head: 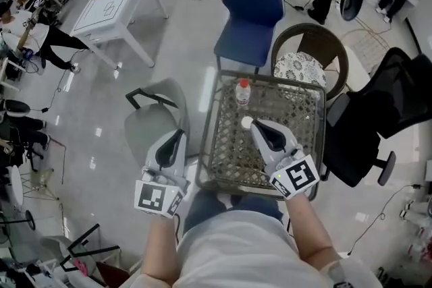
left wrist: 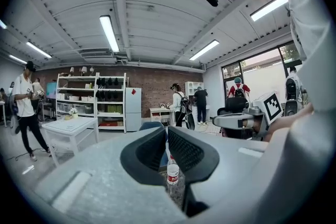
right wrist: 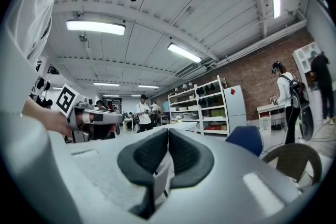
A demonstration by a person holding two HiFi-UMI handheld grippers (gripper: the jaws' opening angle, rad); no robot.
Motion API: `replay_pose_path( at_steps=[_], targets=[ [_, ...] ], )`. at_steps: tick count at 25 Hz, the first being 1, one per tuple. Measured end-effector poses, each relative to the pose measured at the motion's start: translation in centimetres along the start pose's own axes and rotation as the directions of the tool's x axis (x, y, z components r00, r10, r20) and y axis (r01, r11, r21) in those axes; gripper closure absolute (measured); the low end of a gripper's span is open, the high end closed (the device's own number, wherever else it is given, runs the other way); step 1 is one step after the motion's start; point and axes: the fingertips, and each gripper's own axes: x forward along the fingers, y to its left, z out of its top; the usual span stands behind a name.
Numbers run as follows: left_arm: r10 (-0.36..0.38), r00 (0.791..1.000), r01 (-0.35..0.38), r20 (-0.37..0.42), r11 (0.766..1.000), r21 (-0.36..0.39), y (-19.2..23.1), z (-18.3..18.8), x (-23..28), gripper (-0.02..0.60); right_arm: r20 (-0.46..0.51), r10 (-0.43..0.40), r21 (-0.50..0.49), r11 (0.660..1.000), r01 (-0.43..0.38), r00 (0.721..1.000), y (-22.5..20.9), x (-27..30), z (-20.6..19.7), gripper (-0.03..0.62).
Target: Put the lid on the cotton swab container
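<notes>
As jaws meet, left gripper (head: pixel 179 135), right gripper (head: pixel 256 126)

A small white thing (head: pixel 246 123) by right claw (head: pixel 257 127) is unidentifiable.

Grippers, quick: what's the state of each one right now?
Left gripper, grey with black pads: shut, holding nothing.
Right gripper, grey with black pads: shut, holding nothing.

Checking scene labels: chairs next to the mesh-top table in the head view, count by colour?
blue chair: 1
brown chair: 1
black chair: 1
grey chair: 1
Total: 4
</notes>
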Motion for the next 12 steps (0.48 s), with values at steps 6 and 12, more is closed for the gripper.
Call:
replay_pose_path(
  at_steps=[6,12],
  targets=[
    [-0.123,0.992,0.123,-0.027,0.992,-0.031,0.1,-2.2,3.6,0.571,-0.048,-0.099,0.021,0.995,0.1,0.994,-1.9,0.3,-1.9,0.589],
    [-0.282,0.957,0.279,-0.065,0.959,-0.055,0.1,-5.2,7.3,0.571,-0.114,-0.219,0.03,0.974,0.224,0.969,-3.4,0.6,-4.2,0.589]
  ],
)
